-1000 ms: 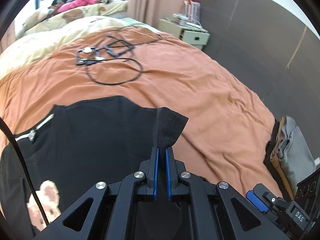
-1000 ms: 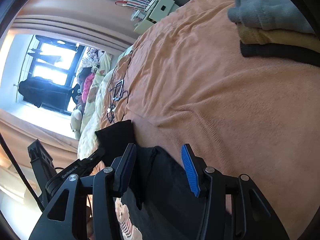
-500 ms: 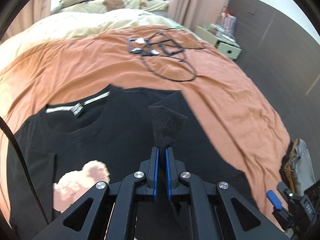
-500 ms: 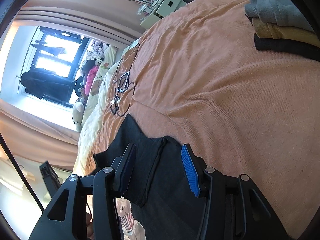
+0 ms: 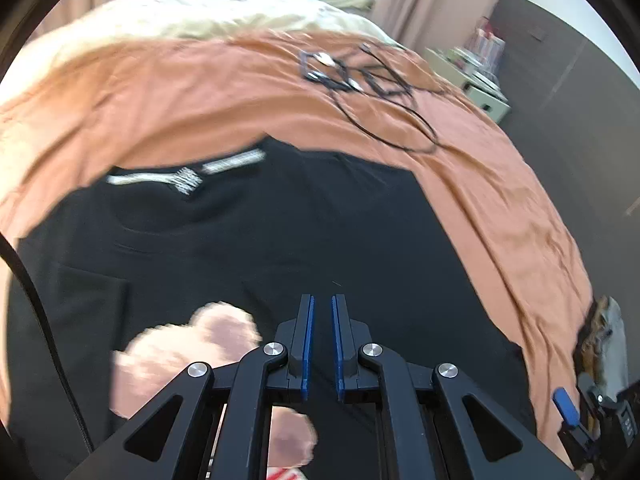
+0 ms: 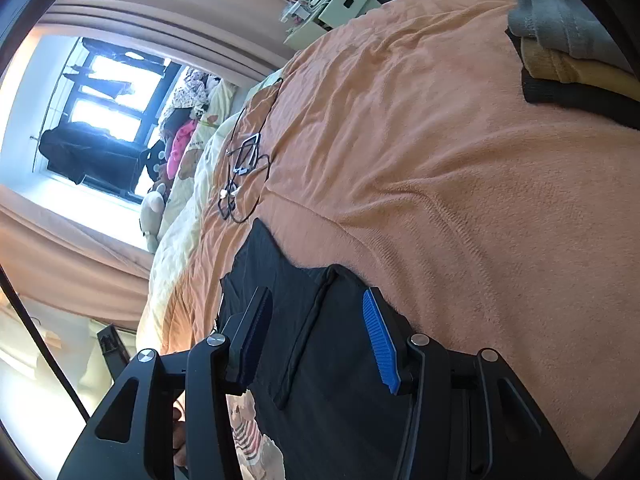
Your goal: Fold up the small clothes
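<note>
1. A second earlier the left hand-held gripper (image 5: 322, 340) had pinched a sleeve of the black T-shirt (image 5: 280, 240) and held it up off the orange bedspread (image 5: 160, 92). In the present frame no raised cloth showed past its tips.
2. Its jaws stood nearly closed, a thin slit between the blue pads. Whether cloth remained in that slit could not be told: black fabric lay right behind it and the picture was blurred.
3. The sleeve appeared to have been carried inward over the body of the shirt. I judged the first side fold made or close to it, with the release not confirmed.
4. The shirt lay spread on the bed, collar label (image 5: 188, 176) away from the camera, bear print (image 5: 188, 352) close under the left tool.
5. The right hand-held gripper (image 6: 316, 336) stood at a middling opening over the shirt's near side, a seamed fold (image 6: 308, 332) running between its fingers; the pads did not seem to press it.
6. Only the left view showed the collar and the shirt's full spread.
7. Only the right view showed the window, and it showed the stack of folded clothes (image 6: 568, 40) clearly at the bed's far edge, while the left view showed that stack only as a blur at its margin.
8. Both views showed the black cables (image 5: 372, 92) lying on the bedspread, well apart from the shirt.
</note>
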